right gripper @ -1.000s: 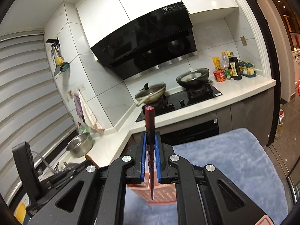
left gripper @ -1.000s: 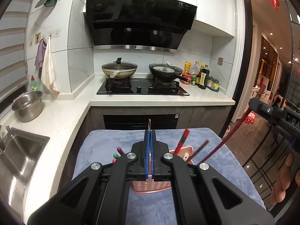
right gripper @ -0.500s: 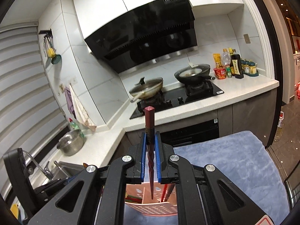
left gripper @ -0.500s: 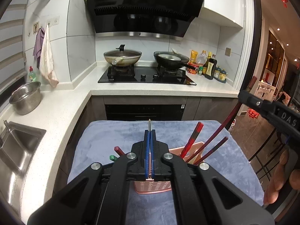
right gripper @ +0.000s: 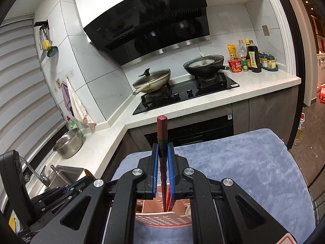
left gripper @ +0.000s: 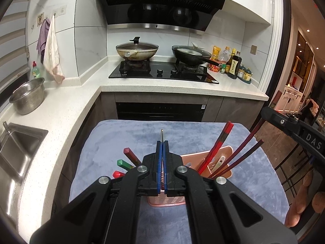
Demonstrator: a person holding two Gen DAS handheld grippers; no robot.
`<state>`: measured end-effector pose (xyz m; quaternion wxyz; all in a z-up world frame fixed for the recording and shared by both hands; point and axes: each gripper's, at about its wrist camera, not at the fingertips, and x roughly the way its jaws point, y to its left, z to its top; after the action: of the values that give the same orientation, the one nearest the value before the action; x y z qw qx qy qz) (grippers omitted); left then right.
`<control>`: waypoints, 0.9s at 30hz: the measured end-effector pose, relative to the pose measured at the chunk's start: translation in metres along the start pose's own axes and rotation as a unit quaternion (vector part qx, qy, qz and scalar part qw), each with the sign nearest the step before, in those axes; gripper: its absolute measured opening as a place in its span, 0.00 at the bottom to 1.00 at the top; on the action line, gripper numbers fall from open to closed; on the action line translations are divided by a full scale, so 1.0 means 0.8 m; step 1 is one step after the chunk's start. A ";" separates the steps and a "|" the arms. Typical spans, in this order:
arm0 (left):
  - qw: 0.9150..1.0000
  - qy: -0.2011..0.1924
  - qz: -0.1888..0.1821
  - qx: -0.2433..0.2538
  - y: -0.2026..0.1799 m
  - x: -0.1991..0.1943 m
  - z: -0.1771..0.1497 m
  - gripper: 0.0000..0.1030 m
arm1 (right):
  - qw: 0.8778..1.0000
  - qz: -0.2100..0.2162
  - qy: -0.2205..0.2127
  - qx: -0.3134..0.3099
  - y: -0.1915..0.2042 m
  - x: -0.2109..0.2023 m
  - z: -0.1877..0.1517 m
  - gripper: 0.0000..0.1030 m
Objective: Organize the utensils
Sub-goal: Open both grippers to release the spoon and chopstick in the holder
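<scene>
Left gripper (left gripper: 161, 148): blue pads pressed nearly together on a thin metal utensil (left gripper: 161, 135), only its narrow edge showing above the pads; what kind of utensil it is cannot be told. Gripper sits over the near side of a pink perforated utensil basket (left gripper: 205, 158), which stands on a blue-grey cloth (left gripper: 121, 142) covering the work surface. Left side of basket: three chopstick ends lean out leftward, one dark red (left gripper: 132, 156), one green-tipped (left gripper: 124, 164), one red-tipped (left gripper: 118, 174). Right side of basket: a pair of red chopsticks (left gripper: 218, 143) leaning up and right, a white utensil handle (left gripper: 218, 162) low between them and two dark red chopsticks (left gripper: 241, 152) further right. Right gripper (right gripper: 162, 152): pads closed narrowly on one dark red chopstick (right gripper: 162, 140), held upright, square end up, tip down inside the basket (right gripper: 162, 219) directly below the fingers. In the left view this same chopstick runs from the right gripper's black body (left gripper: 292, 126) at the frame edge down into the basket. Background, left to right: steel sink (left gripper: 18, 148), steel colander bowl (left gripper: 27, 96) on the white counter, lidded wok (left gripper: 137, 49) and black pan (left gripper: 191, 53) on the hob, sauce bottles (left gripper: 233, 64) beside the wall.
</scene>
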<state>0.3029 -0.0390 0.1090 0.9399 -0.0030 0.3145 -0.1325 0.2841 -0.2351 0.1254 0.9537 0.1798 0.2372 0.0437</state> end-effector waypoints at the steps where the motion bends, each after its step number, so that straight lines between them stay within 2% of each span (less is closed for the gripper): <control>1: 1.000 0.002 0.000 -0.001 0.001 0.002 -0.001 0.00 | 1.000 -0.001 0.003 -0.001 0.000 0.001 -0.002 0.08; 10: 1.000 0.009 0.000 -0.013 0.005 0.004 -0.004 0.02 | 1.000 -0.015 0.010 -0.014 0.003 0.006 -0.012 0.11; 11: 1.000 0.008 0.002 -0.014 0.005 0.002 -0.005 0.04 | 1.000 -0.019 0.004 -0.014 0.003 0.003 -0.013 0.15; 13: 1.000 0.005 0.007 -0.016 0.005 -0.001 -0.005 0.17 | 1.000 -0.025 -0.002 -0.010 0.002 -0.002 -0.014 0.33; 14: 1.000 0.004 0.006 -0.017 0.005 -0.003 -0.006 0.24 | 1.000 -0.026 -0.009 -0.007 0.001 -0.007 -0.014 0.47; 15: 1.000 0.002 0.007 -0.017 0.004 -0.004 -0.007 0.28 | 0.999 -0.027 -0.017 -0.003 0.000 -0.012 -0.014 0.52; 18: 1.000 -0.005 0.018 -0.013 -0.001 -0.010 -0.008 0.39 | 1.000 -0.022 -0.019 0.001 0.000 -0.020 -0.014 0.52; 27: 1.000 -0.010 0.024 -0.010 -0.005 -0.025 -0.011 0.42 | 0.999 -0.024 -0.006 -0.028 0.011 -0.039 -0.030 0.52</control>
<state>0.2816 -0.0369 0.1140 0.9458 -0.0056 0.3067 -0.1066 0.2457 -0.2243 0.1228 0.9607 0.1473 0.2340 0.0263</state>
